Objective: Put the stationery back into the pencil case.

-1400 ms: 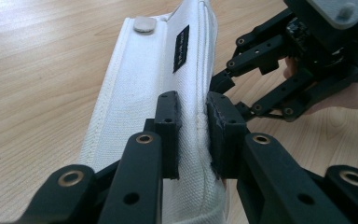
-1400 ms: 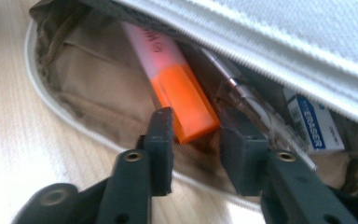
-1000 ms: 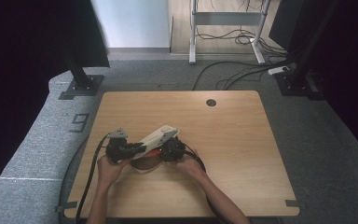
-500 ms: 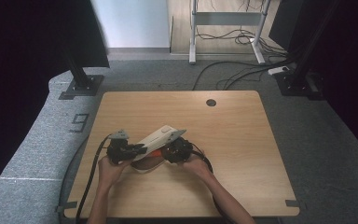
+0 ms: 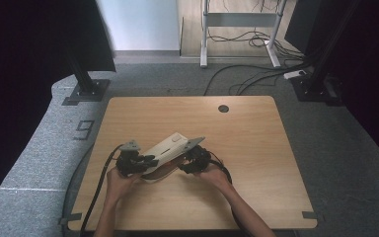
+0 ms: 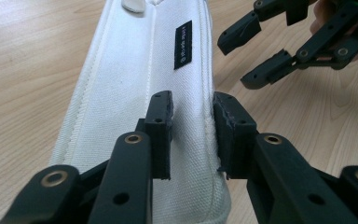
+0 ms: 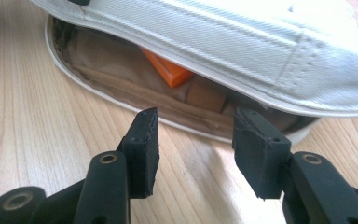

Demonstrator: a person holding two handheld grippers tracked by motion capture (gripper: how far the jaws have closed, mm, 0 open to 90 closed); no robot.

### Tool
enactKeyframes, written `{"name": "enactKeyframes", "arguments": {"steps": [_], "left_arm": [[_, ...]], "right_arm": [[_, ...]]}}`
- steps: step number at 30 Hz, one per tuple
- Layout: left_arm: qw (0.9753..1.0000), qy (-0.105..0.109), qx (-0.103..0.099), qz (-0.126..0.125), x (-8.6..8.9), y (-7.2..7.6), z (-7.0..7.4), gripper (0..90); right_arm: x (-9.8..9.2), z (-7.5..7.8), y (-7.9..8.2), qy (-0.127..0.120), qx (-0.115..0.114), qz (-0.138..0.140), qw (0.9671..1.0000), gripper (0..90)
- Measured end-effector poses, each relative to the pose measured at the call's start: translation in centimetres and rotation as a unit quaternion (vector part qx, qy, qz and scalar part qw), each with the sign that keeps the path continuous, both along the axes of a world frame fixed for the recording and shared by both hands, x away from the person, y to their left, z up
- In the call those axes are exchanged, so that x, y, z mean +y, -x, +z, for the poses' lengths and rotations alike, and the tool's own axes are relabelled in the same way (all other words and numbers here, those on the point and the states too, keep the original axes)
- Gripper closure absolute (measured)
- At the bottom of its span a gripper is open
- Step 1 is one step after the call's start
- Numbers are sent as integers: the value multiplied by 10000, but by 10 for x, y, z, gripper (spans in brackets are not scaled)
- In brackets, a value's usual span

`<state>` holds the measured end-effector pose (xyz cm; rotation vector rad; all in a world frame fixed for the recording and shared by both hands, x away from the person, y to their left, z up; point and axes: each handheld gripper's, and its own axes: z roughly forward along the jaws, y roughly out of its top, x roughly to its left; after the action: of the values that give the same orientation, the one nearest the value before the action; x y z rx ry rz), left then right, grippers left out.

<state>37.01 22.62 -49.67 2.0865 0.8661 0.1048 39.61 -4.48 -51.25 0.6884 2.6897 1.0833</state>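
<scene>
A white fabric pouch (image 5: 170,147) lies at the table's near middle with its top flap (image 7: 242,42) raised. My left gripper (image 5: 139,162) is shut on the flap's end, and white cloth (image 6: 191,140) fills the gap between its pads (image 6: 161,126). My right gripper (image 5: 193,160) stands open just in front of the pouch's mouth (image 7: 196,119), touching nothing. Inside, against the brown lining (image 7: 116,74), sits an orange block (image 7: 168,70) beside a brown one (image 7: 207,95). The right gripper's open jaws also show in the left gripper view (image 6: 261,51), beside the pouch.
The wooden table (image 5: 256,148) has a round cable hole (image 5: 223,108) at its far edge. Cables trail from both grippers off the near edge. Grey carpet, dark stand bases (image 5: 86,91) and a metal frame surround the table.
The raised flap has shifted slightly to the right. Both hands stay almost where they were.
</scene>
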Motion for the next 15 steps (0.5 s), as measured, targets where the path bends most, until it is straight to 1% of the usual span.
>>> {"name": "enactKeyframes", "arguments": {"steps": [3, 11, 15], "left_arm": [[10000, -34, 18, -68, -3, 1, -2, 662], [9995, -65, 218, -227, -9, 3, -12, 588], [9995, -67, 152, -264, -10, 4, -11, 546]], "right_arm": [[-6, 0, 0, -17, 2, -35, 10000, 494], [-17, -2, 0, -57, 50, -170, 9998, 483], [-21, -3, -1, -84, 66, -196, 9998, 472]]}}
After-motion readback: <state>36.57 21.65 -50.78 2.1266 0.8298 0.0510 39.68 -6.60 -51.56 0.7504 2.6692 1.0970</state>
